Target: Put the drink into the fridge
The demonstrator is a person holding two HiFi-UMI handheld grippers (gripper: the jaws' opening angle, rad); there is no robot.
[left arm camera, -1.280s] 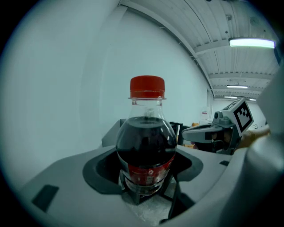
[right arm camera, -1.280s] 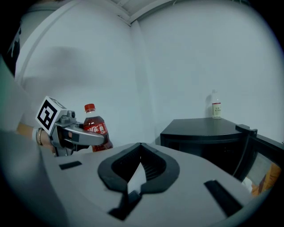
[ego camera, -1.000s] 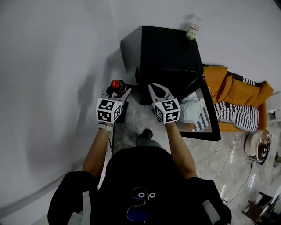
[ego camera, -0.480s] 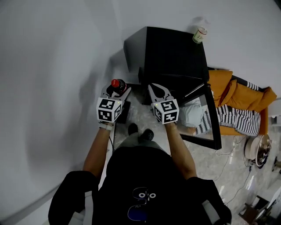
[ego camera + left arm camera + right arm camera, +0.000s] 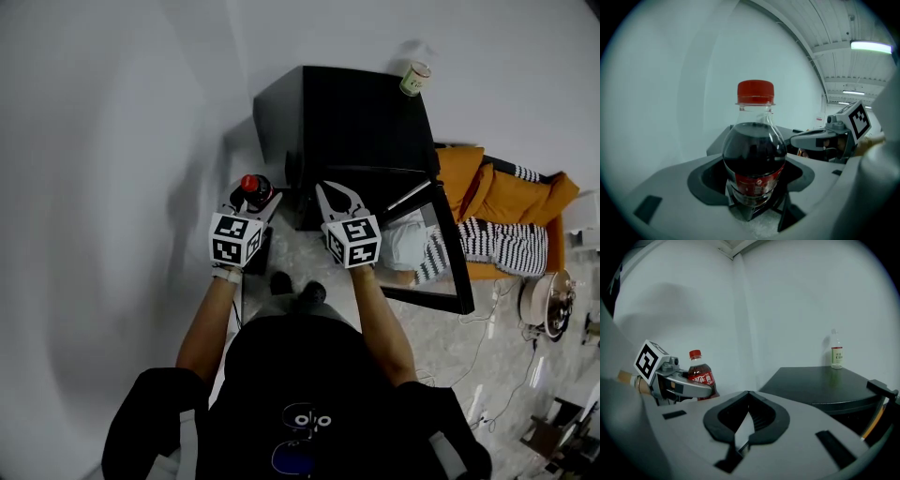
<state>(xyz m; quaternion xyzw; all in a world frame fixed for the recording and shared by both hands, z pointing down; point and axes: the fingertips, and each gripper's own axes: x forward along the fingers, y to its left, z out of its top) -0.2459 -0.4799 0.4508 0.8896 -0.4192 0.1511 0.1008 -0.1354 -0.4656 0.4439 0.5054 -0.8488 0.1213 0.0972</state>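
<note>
A small cola bottle (image 5: pixel 754 154) with a red cap stands upright between the jaws of my left gripper (image 5: pixel 255 199), which is shut on its lower body. From the head view the bottle (image 5: pixel 253 186) is left of the black fridge (image 5: pixel 352 127). The fridge's glass door (image 5: pixel 441 248) hangs open to the right. My right gripper (image 5: pixel 339 199) is held in front of the fridge, jaws shut with tips touching and nothing between them. The right gripper view shows the bottle (image 5: pixel 699 372) to its left and the fridge top (image 5: pixel 820 383) to its right.
A small white bottle (image 5: pixel 413 75) stands on the fridge's far right corner, also visible as the white bottle (image 5: pixel 836 352). An orange couch (image 5: pixel 511 211) with a striped cloth lies right of the door. White walls close the corner at left and behind.
Both grippers and the bottle stay nearly where they were in front of the fridge. The view has shifted slightly with the head.
</note>
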